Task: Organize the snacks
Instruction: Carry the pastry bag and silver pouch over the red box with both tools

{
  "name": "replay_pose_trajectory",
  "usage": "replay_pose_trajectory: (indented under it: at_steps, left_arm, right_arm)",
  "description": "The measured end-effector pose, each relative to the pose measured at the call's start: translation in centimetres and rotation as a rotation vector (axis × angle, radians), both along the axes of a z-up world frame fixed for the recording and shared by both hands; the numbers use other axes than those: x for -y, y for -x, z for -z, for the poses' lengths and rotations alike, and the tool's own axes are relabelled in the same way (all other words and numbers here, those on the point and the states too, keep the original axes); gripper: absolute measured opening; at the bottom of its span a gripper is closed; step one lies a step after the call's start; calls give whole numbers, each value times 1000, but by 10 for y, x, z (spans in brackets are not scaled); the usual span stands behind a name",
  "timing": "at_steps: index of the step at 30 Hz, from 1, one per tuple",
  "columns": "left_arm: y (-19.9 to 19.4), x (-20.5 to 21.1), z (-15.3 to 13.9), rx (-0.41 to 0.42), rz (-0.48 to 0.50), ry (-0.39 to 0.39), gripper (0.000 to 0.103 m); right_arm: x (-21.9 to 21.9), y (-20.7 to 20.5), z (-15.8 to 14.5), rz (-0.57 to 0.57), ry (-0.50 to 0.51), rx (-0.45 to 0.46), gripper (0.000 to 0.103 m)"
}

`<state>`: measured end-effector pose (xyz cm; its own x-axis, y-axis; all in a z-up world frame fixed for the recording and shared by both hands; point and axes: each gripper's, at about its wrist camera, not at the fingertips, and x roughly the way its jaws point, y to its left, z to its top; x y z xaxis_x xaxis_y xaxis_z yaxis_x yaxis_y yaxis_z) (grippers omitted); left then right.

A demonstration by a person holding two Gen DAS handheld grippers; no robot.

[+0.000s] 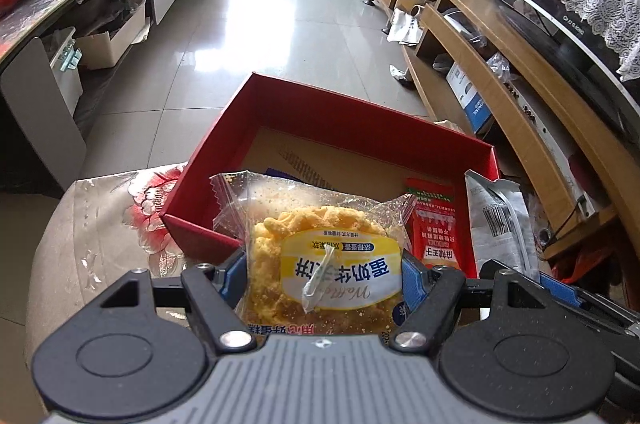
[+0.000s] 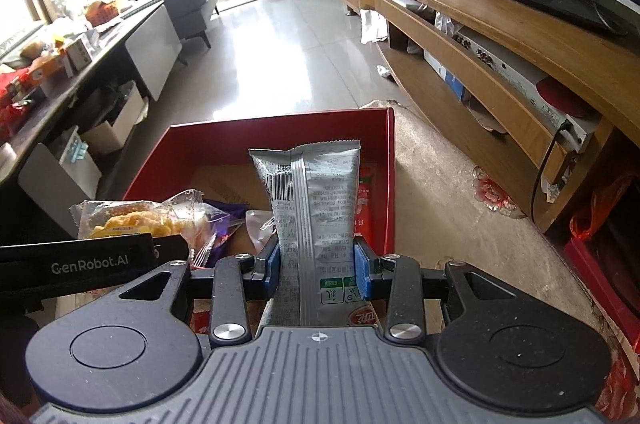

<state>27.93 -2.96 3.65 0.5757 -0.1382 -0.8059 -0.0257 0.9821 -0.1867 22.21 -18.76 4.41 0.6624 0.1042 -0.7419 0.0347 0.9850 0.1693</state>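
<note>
Left gripper (image 1: pixel 322 276) clamps a waffle cake packet (image 1: pixel 320 256), right gripper (image 2: pixel 316 264) a silver snack pouch (image 2: pixel 316 208) — both held over the near edge of the red box (image 1: pixel 340 112). Risk: slick film slips, or a release here lands outside the box — the two packets could also collide.

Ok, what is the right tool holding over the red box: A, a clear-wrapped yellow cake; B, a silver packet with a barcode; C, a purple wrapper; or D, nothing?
B: the right tool has its blue pads pressed on either side of the silver packet, held upright in front of the red box; the yellow cake is in the left tool.
</note>
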Motion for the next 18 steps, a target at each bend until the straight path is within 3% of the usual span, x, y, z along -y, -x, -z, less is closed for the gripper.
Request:
replay_pose_trajectory:
  at_steps: [18]
  left_arm:
    - [-32, 4, 7, 11, -20, -19, 70]
  right_arm:
    - [4, -29, 5, 1, 1, 3, 44]
